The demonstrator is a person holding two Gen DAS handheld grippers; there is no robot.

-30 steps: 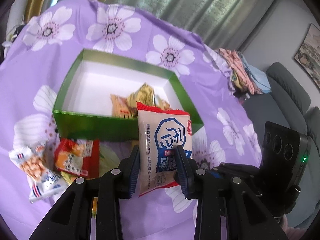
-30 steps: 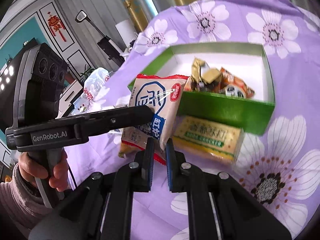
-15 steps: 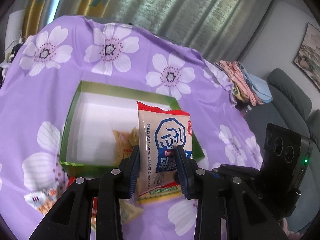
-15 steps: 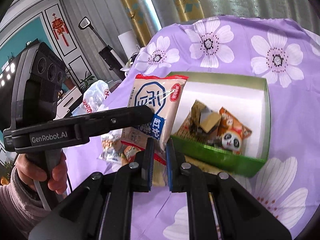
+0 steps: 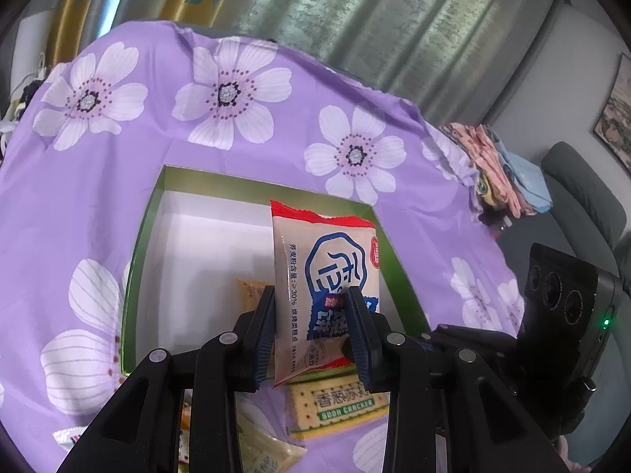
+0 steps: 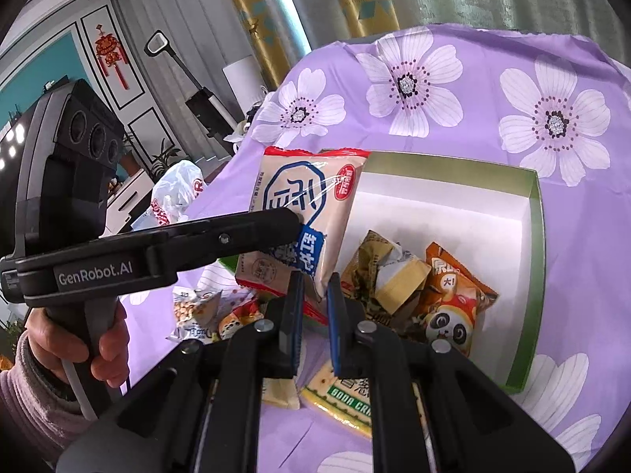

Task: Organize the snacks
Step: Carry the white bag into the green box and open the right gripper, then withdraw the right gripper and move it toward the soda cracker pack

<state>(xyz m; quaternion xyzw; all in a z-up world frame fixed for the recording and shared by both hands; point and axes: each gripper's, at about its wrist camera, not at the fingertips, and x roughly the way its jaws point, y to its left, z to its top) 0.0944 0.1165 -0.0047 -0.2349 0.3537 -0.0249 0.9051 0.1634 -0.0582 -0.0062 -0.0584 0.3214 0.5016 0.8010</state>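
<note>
A beige snack packet with a red top edge and a blue logo hangs upright over the green box. My left gripper is shut on its lower half. My right gripper is shut on the packet's lower corner, and the left gripper's finger crosses in from the left. In the white-lined box lie a gold-wrapped snack and an orange panda packet. A person's hand grips the left handle.
A soda cracker packet lies on the purple flowered cloth just in front of the box. Several small snack packets lie at the box's left corner. Folded clothes and a grey sofa are at the right.
Both grippers have carried the packet together up and forward. It was in front of the box's near wall; now it hangs over the box's inside.
</note>
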